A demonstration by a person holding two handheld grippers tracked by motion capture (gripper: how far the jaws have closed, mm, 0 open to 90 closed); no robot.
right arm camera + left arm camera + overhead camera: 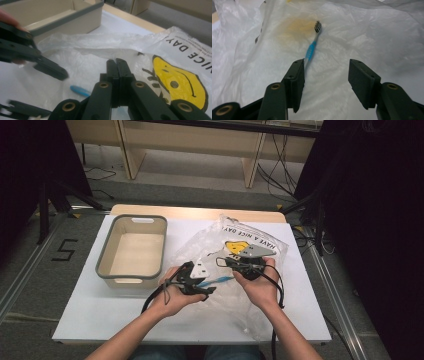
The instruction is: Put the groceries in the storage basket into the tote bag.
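While the left gripper (326,82) stands released with its jaws spread, the blue toothbrush (312,48) lies just ahead of them inside the clear plastic bag (374,37), its handle end close to the tip of the jaw seen at the left of the left gripper view and its bristled head pointing away. Nothing sits between the pads. To that gripper's right, the right gripper (116,65) is clenched on a fold of the bag, beside the yellow smiley print (180,82). Beyond the left gripper, a grey-rimmed bin (131,245) stands on the table (100,315).
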